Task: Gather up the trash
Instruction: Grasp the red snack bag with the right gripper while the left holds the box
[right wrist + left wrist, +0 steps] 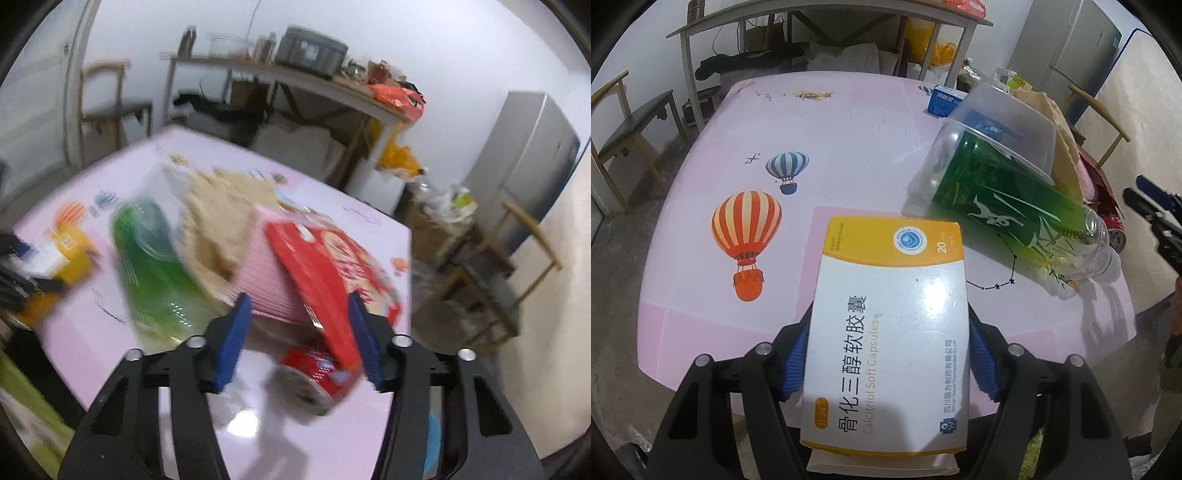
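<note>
My left gripper is shut on a white and yellow capsule box, its blue pads pressing both long sides above the pink table. To its right lies a green-labelled plastic bottle under a clear plastic tub. The right wrist view is blurred. My right gripper stands open over the trash pile. The lower edge of a flat red box reaches between its fingers near the right pad, and the left pad is well off it. A red can lies below, beside a pink pad and tan paper.
A small blue box sits at the table's far right. Wooden chairs stand on both sides. Behind are a cluttered side table and a grey fridge. The table's near edge runs just below both grippers.
</note>
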The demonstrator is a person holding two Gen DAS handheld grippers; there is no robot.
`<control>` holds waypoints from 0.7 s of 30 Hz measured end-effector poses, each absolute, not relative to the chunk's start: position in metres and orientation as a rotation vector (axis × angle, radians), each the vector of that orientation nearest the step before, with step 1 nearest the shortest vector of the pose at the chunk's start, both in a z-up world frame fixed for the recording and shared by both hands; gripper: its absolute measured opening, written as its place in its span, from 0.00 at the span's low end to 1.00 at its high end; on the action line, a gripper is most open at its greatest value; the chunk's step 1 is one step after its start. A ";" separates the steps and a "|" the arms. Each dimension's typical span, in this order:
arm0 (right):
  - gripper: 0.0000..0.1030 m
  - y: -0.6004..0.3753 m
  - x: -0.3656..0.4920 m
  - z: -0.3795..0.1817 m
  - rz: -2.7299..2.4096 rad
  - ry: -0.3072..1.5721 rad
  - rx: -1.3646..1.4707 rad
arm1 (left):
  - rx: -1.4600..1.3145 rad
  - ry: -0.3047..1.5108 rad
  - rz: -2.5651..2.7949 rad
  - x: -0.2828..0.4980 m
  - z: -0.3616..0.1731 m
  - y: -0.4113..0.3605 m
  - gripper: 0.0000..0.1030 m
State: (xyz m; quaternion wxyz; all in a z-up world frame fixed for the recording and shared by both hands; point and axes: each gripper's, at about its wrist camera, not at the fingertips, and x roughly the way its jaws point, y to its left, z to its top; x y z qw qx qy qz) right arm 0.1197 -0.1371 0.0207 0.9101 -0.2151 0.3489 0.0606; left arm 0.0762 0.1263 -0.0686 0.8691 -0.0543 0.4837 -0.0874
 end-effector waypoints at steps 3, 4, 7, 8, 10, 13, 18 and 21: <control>0.35 -0.137 0.128 0.010 0.077 0.740 -0.534 | -0.118 1.010 -0.189 0.075 -0.069 0.128 0.68; 0.32 -0.138 0.131 0.007 0.065 0.743 -0.560 | -0.118 1.010 -0.191 0.076 -0.069 0.128 0.68; 0.29 -0.136 0.139 -0.002 0.054 0.754 -0.626 | -0.116 1.011 -0.194 0.077 -0.070 0.128 0.68; 0.27 -0.135 0.141 -0.004 0.053 0.759 -0.645 | -0.117 1.012 -0.194 0.077 -0.070 0.129 0.68; 0.26 -0.133 0.145 -0.010 0.046 0.769 -0.689 | -0.121 1.014 -0.195 0.079 -0.071 0.130 0.67; 0.23 -0.131 0.148 -0.016 0.021 0.774 -0.732 | -0.123 1.014 -0.196 0.080 -0.072 0.130 0.68; 0.21 -0.127 0.143 -0.018 -0.006 0.778 -0.777 | -0.118 1.015 -0.198 0.080 -0.072 0.131 0.67; 0.21 -0.124 0.142 -0.023 -0.052 0.779 -0.812 | -0.115 1.014 -0.196 0.079 -0.072 0.130 0.67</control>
